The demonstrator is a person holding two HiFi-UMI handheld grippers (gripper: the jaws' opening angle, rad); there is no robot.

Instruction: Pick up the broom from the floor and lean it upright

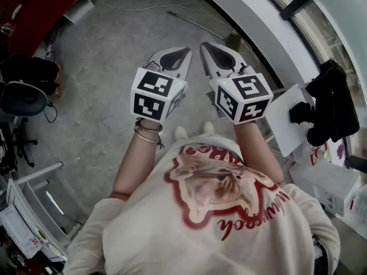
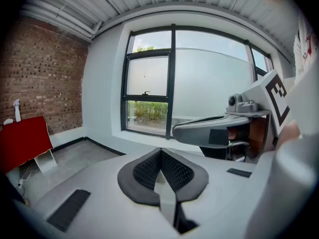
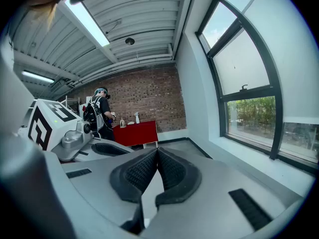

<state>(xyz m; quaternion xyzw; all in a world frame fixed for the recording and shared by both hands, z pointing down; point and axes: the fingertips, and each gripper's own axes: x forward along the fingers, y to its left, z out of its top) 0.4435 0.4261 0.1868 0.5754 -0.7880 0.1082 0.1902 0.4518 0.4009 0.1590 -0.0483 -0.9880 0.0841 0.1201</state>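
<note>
ahead of the right tongs (image 1: 205, 46) the broom (image 1: 232, 41) is lying on the floor (image 1: 114, 67); those and the left tongs (image 1: 186, 50) are both sitting closed, empty.

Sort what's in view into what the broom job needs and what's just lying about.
For the job:
- broom, apparently the long thin stick lying on the floor near the window wall
- left gripper, shut and empty
- right gripper, shut and empty

Just lying about:
- office chair
- red cabinet
- black clothing on the white table
</note>
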